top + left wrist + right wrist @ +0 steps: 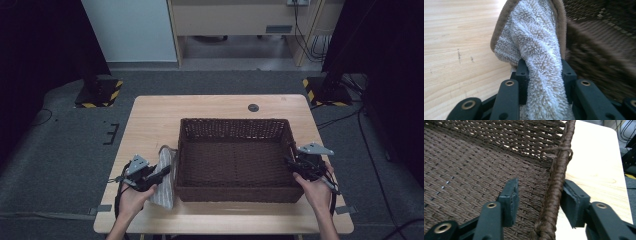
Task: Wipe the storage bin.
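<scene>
- Left tongs (541, 67) pinch a fluffy grey-white towel with a brown sewn edge (534, 42), which hangs against the outer left wall of the dark brown woven basket (235, 157).
- Right tongs (539, 197) stand spread astride the basket's braided right rim (556, 182), the inner pad clear of it.
- Beneath both lies a pale wooden tabletop (155, 115).
- Beyond them, grey carpet floor (65, 145) and black stands on yellow-black striped bases (100, 92).

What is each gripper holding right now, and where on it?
Left gripper pinches a bunched fold of the towel. Right gripper straddles the basket rim, open.
</scene>
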Demonstrator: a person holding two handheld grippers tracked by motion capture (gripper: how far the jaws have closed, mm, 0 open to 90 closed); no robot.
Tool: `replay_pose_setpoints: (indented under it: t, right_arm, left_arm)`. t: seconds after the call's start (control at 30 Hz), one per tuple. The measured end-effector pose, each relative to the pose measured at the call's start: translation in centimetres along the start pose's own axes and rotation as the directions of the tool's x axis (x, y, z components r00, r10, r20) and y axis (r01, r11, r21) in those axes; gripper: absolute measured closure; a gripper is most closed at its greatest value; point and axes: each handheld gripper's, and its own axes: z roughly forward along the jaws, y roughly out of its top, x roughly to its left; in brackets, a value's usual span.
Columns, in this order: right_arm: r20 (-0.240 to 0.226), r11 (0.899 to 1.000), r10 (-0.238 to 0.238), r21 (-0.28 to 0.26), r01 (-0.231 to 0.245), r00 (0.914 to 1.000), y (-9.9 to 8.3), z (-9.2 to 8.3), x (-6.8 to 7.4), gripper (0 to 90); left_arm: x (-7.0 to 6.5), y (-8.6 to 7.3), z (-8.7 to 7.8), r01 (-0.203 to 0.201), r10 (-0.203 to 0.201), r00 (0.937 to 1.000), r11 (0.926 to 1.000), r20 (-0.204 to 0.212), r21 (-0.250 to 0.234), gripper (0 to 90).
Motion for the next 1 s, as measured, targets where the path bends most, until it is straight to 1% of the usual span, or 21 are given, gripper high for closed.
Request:
replay_pose_setpoints:
  t: [0.07,0.13,0.2,0.23,0.27,0.3,0.4,0.47,0.53,0.57,0.6,0.63,0.67,0.7,0.77,0.83,0.93,1.0]
  right_arm:
    - [-0.001,0.999,0.017,-0.035,-0.017,0.9999,0.3,-0.4,-0.2,48.1]
    - [-0.005,0.999,0.019,-0.048,-0.019,0.9998,0.5,-0.9,-0.4,49.9]
    - [-0.007,0.999,0.019,-0.041,-0.019,0.9998,0.5,-1.3,-0.6,53.4]
    - [-0.007,0.999,0.018,-0.028,-0.018,0.9998,0.4,-1.4,-0.7,55.4]
    - [-0.018,0.999,0.024,-0.025,-0.024,0.9996,0.3,-1.5,-0.7,58.9]
    - [-0.024,0.999,0.035,-0.019,-0.036,0.9991,0.3,-1.5,-0.7,61.4]
    - [0.010,0.998,0.059,0.011,-0.059,0.9982,0.5,-1.4,-0.4,69.0]
    - [0.034,0.997,0.078,0.016,-0.078,0.9964,0.5,-1.4,-0.2,73.1]
    - [0.061,0.997,0.077,0.018,-0.078,0.9952,0.6,-1.3,0.1,75.4]
    - [0.066,0.996,0.082,0.017,-0.083,0.9944,0.6,-1.3,0.1,76.2]
    - [0.070,0.996,0.093,0.012,-0.094,0.9932,0.6,-1.2,0.1,76.6]
    - [0.065,0.995,0.103,0.008,-0.104,0.9925,0.6,-1.1,0.1,76.5]
    - [0.050,0.992,0.129,0.000,-0.129,0.9904,0.6,-1.0,0.0,76.4]
    - [0.046,0.990,0.142,-0.006,-0.142,0.9888,0.7,-0.8,0.0,76.2]
    - [0.051,0.990,0.144,-0.012,-0.144,0.9883,1.0,-0.4,0.1,75.3]
    - [0.050,0.990,0.139,-0.024,-0.138,0.9890,1.1,0.1,0.0,74.0]
    - [0.034,0.991,0.134,-0.030,-0.133,0.9904,1.1,0.2,-0.1,71.1]
    - [0.027,0.991,0.132,-0.038,-0.131,0.9909,1.0,0.2,-0.2,69.2]
  left_arm:
    - [-0.5,-0.3,-0.4,-0.002,0.002,0.9999,0.9999,0.014,0.011,66.9]
    - [-1.1,-0.6,-0.7,-0.004,0.003,0.9995,0.9997,0.032,0.025,66.8]
    - [-1.7,-0.8,-0.8,-0.010,0.008,0.9988,0.9995,0.049,0.031,66.9]
    - [-2.0,-0.9,-0.9,-0.011,0.009,0.9984,0.9993,0.055,0.036,66.8]
    - [-2.2,-1.0,-0.9,-0.009,0.007,0.9984,0.9993,0.057,0.035,66.8]
    - [-2.4,-1.2,-0.8,-0.017,0.014,0.9982,0.9989,0.058,0.044,66.8]
    - [-2.8,-1.3,-0.3,-0.016,0.014,0.9985,0.9992,0.052,0.037,66.9]
    - [-3.0,-1.1,0.0,-0.016,0.014,0.9990,0.9991,0.043,0.039,67.6]
    - [-3.1,-0.9,0.3,-0.024,0.022,0.9992,0.9986,0.032,0.047,68.5]
    - [-3.1,-0.7,0.4,-0.029,0.028,0.9992,0.9984,0.029,0.049,68.9]
    - [-3.0,-0.6,0.5,-0.033,0.032,0.9992,0.9981,0.024,0.051,69.3]
    - [-2.8,-0.3,0.7,-0.046,0.045,0.9989,0.9975,0.015,0.054,69.5]
    - [-2.6,-0.2,0.9,-0.045,0.045,0.9990,0.9977,0.006,0.051,69.7]
    - [-2.4,0.0,1.1,-0.045,0.046,0.9990,0.9976,-0.003,0.053,69.9]
    - [-2.0,0.4,1.5,-0.046,0.047,0.9988,0.9975,-0.013,0.054,69.9]
    - [-1.7,0.4,1.8,-0.047,0.047,0.9988,0.9977,-0.010,0.049,69.7]
    - [-1.5,-0.3,1.8,-0.037,0.037,0.9993,0.9988,-0.007,0.032,69.4]
    - [-1.4,-0.9,2.1,-0.031,0.032,0.9994,0.9986,-0.012,0.043,69.2]
